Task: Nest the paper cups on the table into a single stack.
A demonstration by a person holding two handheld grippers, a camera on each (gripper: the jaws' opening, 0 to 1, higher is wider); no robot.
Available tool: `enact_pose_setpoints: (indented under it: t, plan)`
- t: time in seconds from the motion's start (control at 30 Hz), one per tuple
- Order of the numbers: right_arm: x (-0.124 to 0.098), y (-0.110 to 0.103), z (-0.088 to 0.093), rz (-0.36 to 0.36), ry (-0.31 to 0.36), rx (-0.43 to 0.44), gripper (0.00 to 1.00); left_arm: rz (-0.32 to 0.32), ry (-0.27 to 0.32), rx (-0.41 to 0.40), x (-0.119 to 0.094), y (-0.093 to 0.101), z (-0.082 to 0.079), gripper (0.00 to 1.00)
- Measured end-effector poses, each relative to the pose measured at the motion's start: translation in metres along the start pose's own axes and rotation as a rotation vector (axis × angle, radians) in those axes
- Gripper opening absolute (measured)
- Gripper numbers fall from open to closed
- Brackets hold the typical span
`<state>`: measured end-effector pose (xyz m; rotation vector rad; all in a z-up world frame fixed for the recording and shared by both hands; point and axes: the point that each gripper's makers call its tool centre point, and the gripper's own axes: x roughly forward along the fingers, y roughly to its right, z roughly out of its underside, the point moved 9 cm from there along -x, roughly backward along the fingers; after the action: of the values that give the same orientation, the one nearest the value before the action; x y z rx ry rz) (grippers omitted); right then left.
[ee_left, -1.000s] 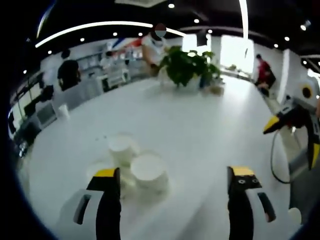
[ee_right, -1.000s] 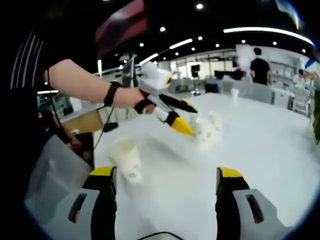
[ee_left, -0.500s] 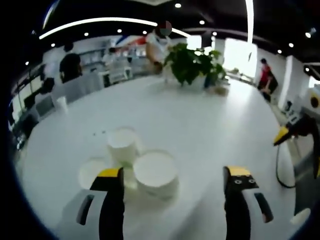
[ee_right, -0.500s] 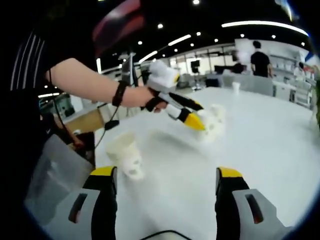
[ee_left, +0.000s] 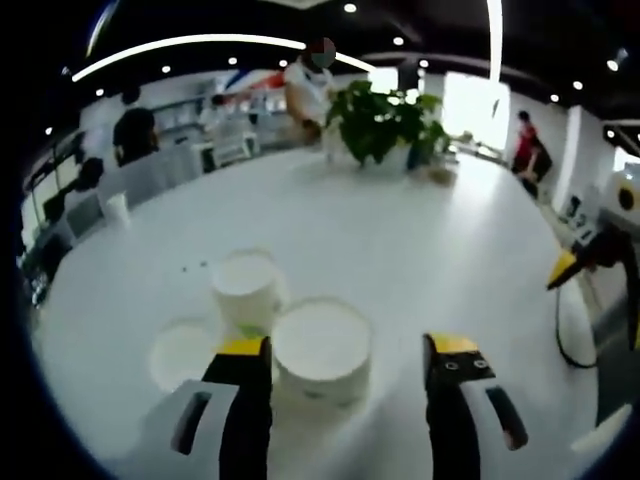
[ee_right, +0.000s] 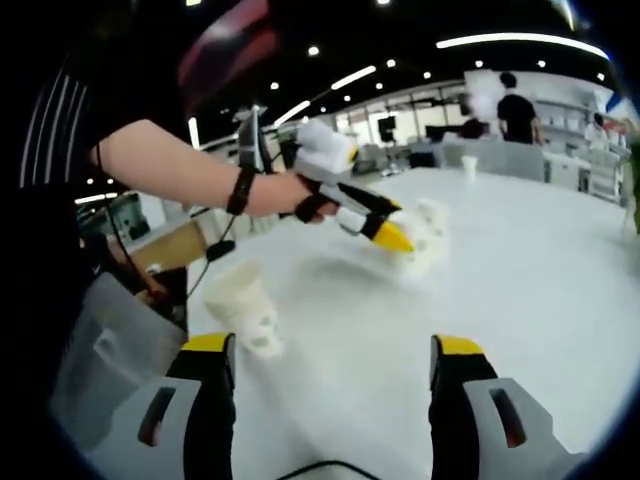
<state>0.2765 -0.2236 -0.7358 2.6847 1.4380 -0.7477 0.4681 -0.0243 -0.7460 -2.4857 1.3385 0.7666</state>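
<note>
Three white paper cups stand close together on the white table (ee_left: 420, 240). The nearest cup (ee_left: 322, 345) sits between the jaws of my open left gripper (ee_left: 348, 350), close to the left jaw. A second cup (ee_left: 245, 290) stands behind it and a third cup (ee_left: 183, 350) to its left. In the right gripper view a hand holds the left gripper (ee_right: 375, 225) at that cup cluster (ee_right: 428, 232). A separate patterned cup (ee_right: 247, 308) stands nearer, left of my open right gripper (ee_right: 332, 347), which holds nothing. The right gripper's yellow tip (ee_left: 563, 270) shows at the right edge.
A potted plant (ee_left: 385, 120) stands at the table's far end. A lone small cup (ee_left: 118, 208) sits near the far left edge. A dark cable (ee_left: 556, 330) loops at the table's right side. A translucent bin (ee_right: 100, 350) stands at the near left. People stand in the background.
The left gripper has moved in on the cup cluster, so the nearest cup now lies between its jaws, which have drawn somewhat closer together. The right gripper has barely moved.
</note>
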Motion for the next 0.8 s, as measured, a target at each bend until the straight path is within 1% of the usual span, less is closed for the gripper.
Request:
enact_pose_setpoints:
  t: [0.07,0.13,0.17,0.23,0.3,0.6,0.7,0.8]
  plan:
    - [0.0,0.001,0.0,0.001,0.0,0.005,0.77,0.0,-0.006,0.03,0.0,0.0,0.0,0.48]
    - [0.0,0.001,0.001,-0.003,0.002,0.014,0.77,-0.003,0.007,0.071,0.0,0.0,-0.001,0.45]
    - [0.004,0.004,-0.002,-0.003,0.007,0.021,0.77,0.002,0.014,0.092,0.0,0.001,-0.002,0.43]
    - [0.005,0.006,-0.004,0.0,0.007,0.022,0.77,0.018,0.013,0.071,0.001,-0.001,-0.004,0.38]
    - [0.007,0.009,-0.005,-0.002,0.003,0.025,0.77,0.019,0.009,0.071,0.003,-0.004,-0.004,0.37]
    - [0.007,0.014,-0.009,-0.003,0.01,0.025,0.77,0.03,0.015,0.041,0.006,-0.013,-0.008,0.36]
    - [0.005,0.017,-0.01,0.0,0.008,0.024,0.77,0.05,0.015,-0.035,0.005,-0.013,-0.011,0.36]
    - [0.003,0.02,-0.013,0.009,0.02,0.03,0.77,0.048,0.019,-0.036,0.002,-0.012,-0.012,0.36]
